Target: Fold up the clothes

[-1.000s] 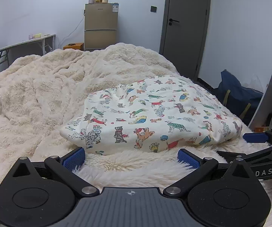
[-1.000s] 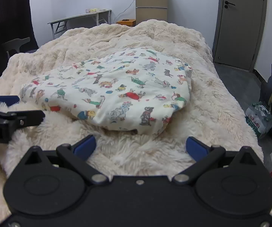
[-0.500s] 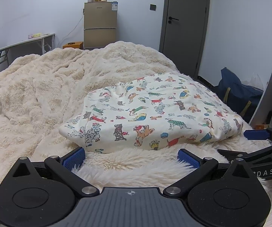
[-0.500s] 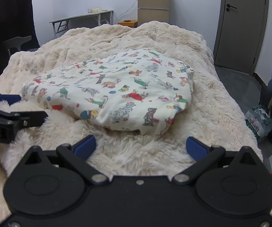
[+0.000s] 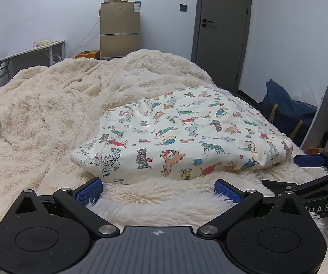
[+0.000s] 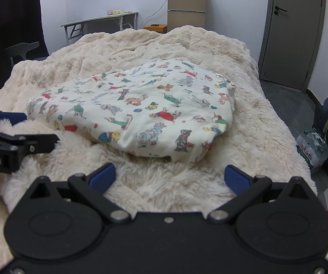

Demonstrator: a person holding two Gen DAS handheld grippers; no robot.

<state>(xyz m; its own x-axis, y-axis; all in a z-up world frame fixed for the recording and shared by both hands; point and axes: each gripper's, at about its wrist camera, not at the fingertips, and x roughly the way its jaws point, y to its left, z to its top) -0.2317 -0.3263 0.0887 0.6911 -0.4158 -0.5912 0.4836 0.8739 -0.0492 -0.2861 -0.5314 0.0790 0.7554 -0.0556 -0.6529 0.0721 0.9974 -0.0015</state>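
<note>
While spread wide, left tool (image 5: 158,188) (empty) — right tool (image 6: 169,174) likewise | garment (image 5: 186,134) untouched

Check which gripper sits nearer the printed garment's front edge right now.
Left, narrowly. The left gripper has one pad nearly touching the printed garment; the right gripper sits just short of it. Both are open.

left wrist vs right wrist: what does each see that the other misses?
Left wrist only: jars on top of the fridge, and the right hand-held gripper entering from the right, jaws open.

Right wrist only: pack of water bottles on the floor, a dark chair, and the left hand-held gripper at the left edge.

Both: the animal-print garment lying folded on the fluffy blanket, ungrasped; folding table; door; blue bag.
</note>
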